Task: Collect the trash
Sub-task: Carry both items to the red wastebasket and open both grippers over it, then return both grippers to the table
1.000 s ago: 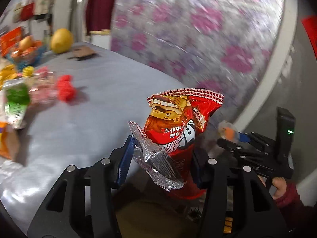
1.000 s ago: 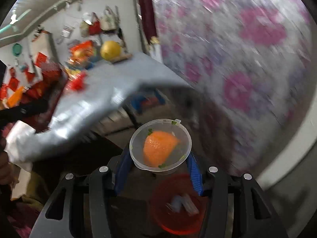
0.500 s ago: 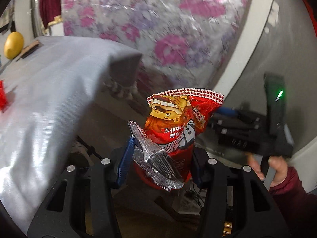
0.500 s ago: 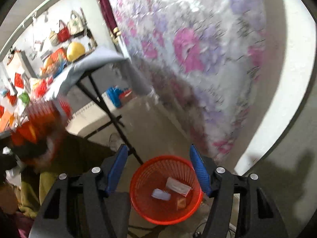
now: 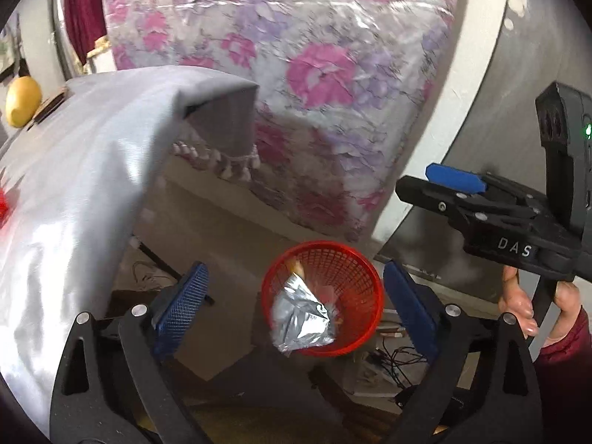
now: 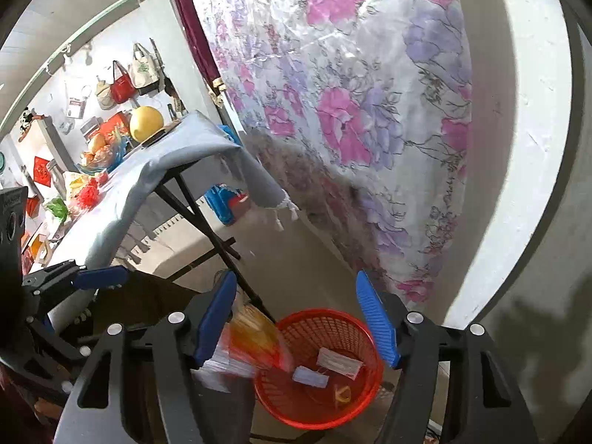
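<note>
Here the snack bag (image 5: 301,320) is loose in the air, silver lining outward, dropping at the rim of the red mesh wastebasket (image 5: 355,259) on the floor; in the right wrist view it shows as a red and yellow blur just at the basket's near edge, partly over the rim, so whether it lands fully inside cannot be told yet. The left gripper (image 5: 296,307) stands directly above the basket; its jaws have just been opening and now stand wide with nothing between the blue pads. The right gripper (image 6: 296,322) hovers over the same basket, its jaws also just opening and spread apart; the falling bag passes close by its left pad without being pinched.

Inside the basket lie three small pieces already: two pale flat wrappers (image 6: 338,364) side by side and one small orange scrap (image 6: 342,394). So, by my judgement, this drop is all but finished and several earlier items are binned, yet the job is not over.

Beside the basket stands the folding table under a grey cloth (image 6: 162,162), and on it more remains: a red crumpled piece (image 6: 87,196), a green packet (image 6: 57,207), and a cluster of yellow and orange packaging too small to count. One large yellow fruit (image 6: 146,122) and a bag of oranges sit at the far end; those are likely not trash.
</note>
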